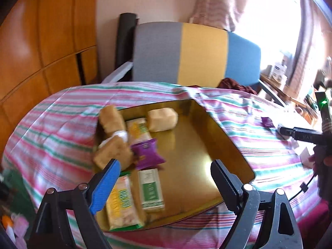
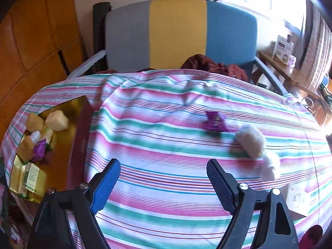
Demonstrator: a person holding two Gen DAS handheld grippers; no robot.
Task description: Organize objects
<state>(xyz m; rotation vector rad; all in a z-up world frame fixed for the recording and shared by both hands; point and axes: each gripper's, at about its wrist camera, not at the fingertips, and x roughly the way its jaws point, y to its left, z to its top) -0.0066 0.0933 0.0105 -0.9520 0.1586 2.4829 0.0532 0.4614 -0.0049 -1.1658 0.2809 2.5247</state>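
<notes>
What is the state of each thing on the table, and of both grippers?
Gold tin: open, holding wrapped snacks.
Purple packet in tin: lying on other snacks.
Purple packet on cloth: outside the tin.
White wrapped snack: outside the tin.
Left gripper: open, empty.
Right gripper: open, empty.

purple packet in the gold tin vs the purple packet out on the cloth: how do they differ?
The purple packet in the tin lies inside the gold tin, propped on other wrapped snacks, just beyond the open left claw. The loose purple packet lies flat on the striped cloth, outside the tin, touching nothing, with a pale wrapped snack beside it, beyond the open right claw. Both look like the same small purple wrapper.
</notes>
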